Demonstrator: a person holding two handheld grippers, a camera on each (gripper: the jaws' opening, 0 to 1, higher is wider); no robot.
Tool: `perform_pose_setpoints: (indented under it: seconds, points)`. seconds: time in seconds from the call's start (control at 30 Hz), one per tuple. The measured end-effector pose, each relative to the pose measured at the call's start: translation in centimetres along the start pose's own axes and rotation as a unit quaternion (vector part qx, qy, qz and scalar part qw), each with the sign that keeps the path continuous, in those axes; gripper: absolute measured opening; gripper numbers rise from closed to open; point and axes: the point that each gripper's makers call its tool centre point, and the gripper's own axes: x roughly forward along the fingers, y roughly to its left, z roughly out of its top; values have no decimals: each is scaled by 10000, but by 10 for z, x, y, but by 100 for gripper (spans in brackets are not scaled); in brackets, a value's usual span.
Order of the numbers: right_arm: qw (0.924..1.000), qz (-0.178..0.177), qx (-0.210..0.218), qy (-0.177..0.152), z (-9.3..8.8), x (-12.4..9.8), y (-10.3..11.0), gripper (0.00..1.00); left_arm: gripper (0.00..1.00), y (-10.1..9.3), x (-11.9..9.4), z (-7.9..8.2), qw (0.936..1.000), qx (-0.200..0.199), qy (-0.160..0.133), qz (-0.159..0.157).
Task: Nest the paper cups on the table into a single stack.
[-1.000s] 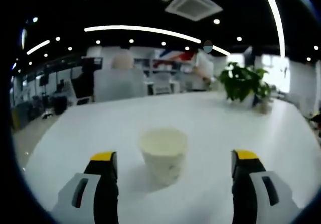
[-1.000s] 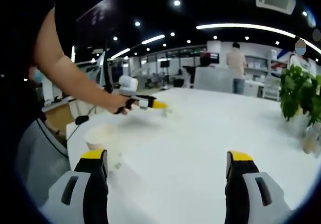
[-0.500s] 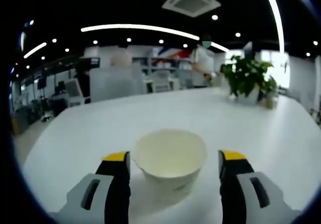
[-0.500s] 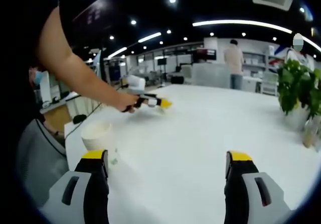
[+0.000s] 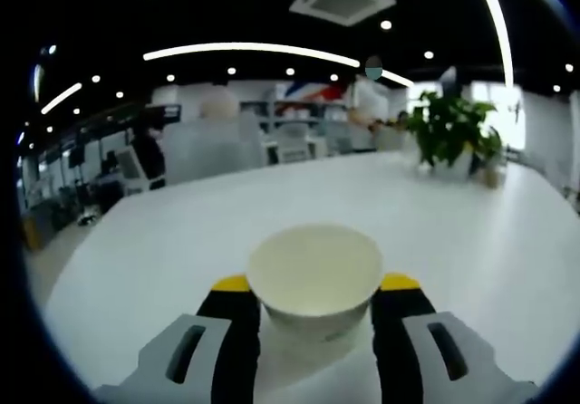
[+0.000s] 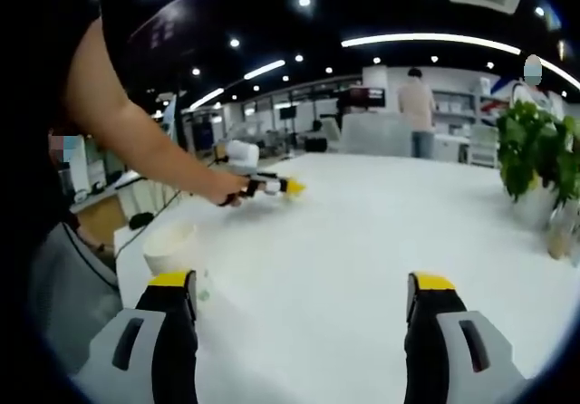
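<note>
In the left gripper view, we see a paper cup [image 5: 314, 275] standing upright on the white tabletop [image 5: 181, 232], low in the frame's centre. The left gripper [image 5: 314, 286] has one yellow-tipped jaw against each side of the cup, closed around it. In the right gripper view, the right gripper [image 6: 302, 284] has its jaws spread wide with bare tabletop between them; a second paper cup [image 6: 170, 246] sits at lower left, just above the left-hand jaw.

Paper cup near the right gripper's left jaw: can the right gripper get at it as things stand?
Probably yes. The right gripper is open and the paper cup stands just beyond its left jaw on the white table, nothing between; it needs swinging left to centre the cup.
</note>
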Motion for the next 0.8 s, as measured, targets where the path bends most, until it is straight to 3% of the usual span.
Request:
perform_pose_setpoints:
  seconds: [0.33, 0.8]
  points:
    - [9999, -89, -135, -17, 4, -2, -5, 95, 46, 8, 1, 14, 9999, 29, 70, -70]
    - [9997, -93, -224, -16, 8, -1, -6, 96, 42, 16, -2, 63, 9996, 155, -6, -229]
